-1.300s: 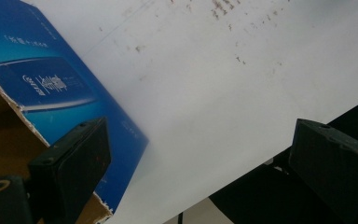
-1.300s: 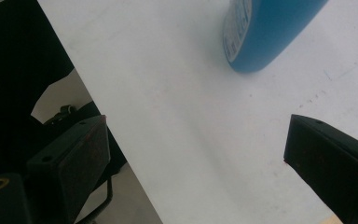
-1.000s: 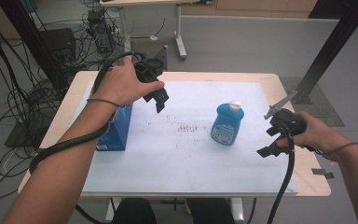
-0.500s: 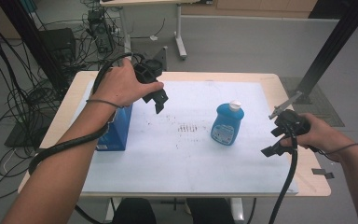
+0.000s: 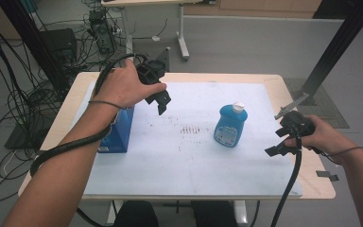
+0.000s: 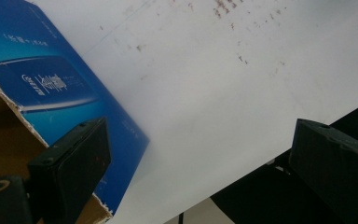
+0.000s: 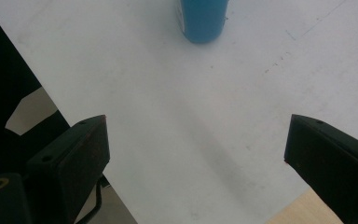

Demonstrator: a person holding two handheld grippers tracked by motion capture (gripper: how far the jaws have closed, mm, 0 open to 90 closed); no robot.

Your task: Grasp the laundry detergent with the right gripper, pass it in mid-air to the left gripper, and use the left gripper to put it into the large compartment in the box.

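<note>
A blue bottle (image 5: 230,125) with a white cap stands upright on the white sheet (image 5: 189,156), right of centre; its base (image 7: 202,21) appears at the top of the right gripper view. A blue cardboard box (image 5: 118,132) stands at the sheet's left side, its torn open edge (image 6: 25,93) close below the left jaws. My left gripper (image 5: 162,101) is held above the sheet just right of the box, open, with nothing between its jaws. My right gripper (image 5: 278,142) hovers low near the sheet's right edge, to the right of the bottle, open and holding nothing.
The wooden table (image 5: 319,187) ends a short way beyond the sheet on the right and front. Reddish specks (image 5: 189,128) mark the sheet's middle. A black post (image 5: 333,52) rises at the right behind the table, with a metal bracket (image 5: 290,105) at its foot. Cables and equipment (image 5: 56,47) crowd the floor at the left.
My right gripper has drifted slightly down and toward the sheet's right edge. The left gripper, bottle and box have stayed where they were.
</note>
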